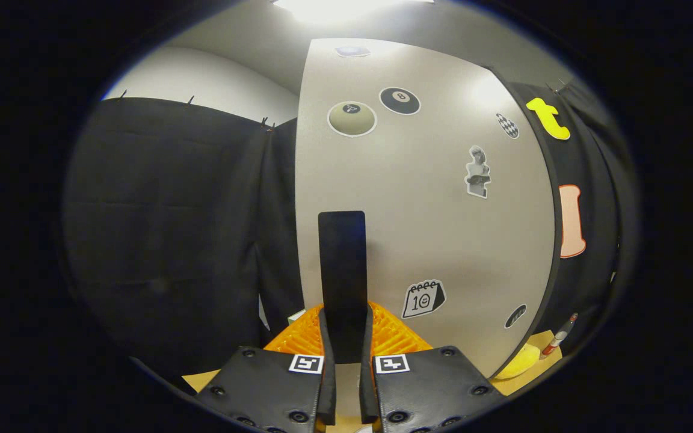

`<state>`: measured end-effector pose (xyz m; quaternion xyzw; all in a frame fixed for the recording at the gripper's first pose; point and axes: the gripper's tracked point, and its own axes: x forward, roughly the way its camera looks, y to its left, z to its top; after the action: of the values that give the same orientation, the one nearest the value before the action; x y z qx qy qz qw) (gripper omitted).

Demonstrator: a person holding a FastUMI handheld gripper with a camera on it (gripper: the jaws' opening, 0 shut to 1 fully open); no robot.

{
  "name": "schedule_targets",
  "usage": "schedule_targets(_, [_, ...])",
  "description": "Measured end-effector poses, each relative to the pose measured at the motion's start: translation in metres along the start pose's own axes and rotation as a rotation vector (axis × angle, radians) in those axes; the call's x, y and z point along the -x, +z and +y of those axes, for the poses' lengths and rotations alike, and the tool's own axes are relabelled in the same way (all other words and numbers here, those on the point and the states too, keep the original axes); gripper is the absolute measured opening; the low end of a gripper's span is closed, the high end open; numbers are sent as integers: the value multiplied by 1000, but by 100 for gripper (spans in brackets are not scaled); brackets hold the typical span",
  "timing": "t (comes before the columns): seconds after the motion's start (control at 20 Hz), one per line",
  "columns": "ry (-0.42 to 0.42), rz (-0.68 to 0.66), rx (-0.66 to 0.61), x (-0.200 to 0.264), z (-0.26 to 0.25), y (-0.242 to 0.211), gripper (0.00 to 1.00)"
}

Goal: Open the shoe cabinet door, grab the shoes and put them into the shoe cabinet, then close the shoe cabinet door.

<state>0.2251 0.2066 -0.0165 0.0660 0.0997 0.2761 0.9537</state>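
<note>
- The gripper (346, 319) is closed on the handle (341, 264). The handle is a dark upright bar that stands between the two fingers (327, 373), and both appear to press on its lower end.
- The handle is fixed to the pale cabinet door (443, 228), which rises straight ahead of the fingers and is marked with stickers (423, 299). The door looks shut or nearly so; whether a gap has opened cannot be told.
- The step in hand is judged to be the opening of the door, so the task is at its start, with the shoes yet to be fetched.
- The handle sits near the door's left edge, so the hinge is judged to lie on the far right. The pull is best drawn back along an arc that swings to the right, not straight back.
- The grip should be kept firm but not twisted, with the fingers allowed to turn with the bar as the door swings; otherwise the bar may slip out.
- The bar is held low, so a slow, level pull is advised, to keep the fingers from sliding off its bottom end.
- A marker (558, 340) and a yellow thing (518, 364) lie on the table (202, 380) beyond the door's right edge. They may be swept if the door opens wide, so the swing should be stopped once the opening suffices.
</note>
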Motion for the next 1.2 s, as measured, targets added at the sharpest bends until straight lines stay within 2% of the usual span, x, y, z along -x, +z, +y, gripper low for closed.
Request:
schedule_targets(0.7, [-4, 8, 56, 28, -17, 0, 17])
schedule_targets(1.2, [-92, 27, 77, 46, -38, -2, 17])
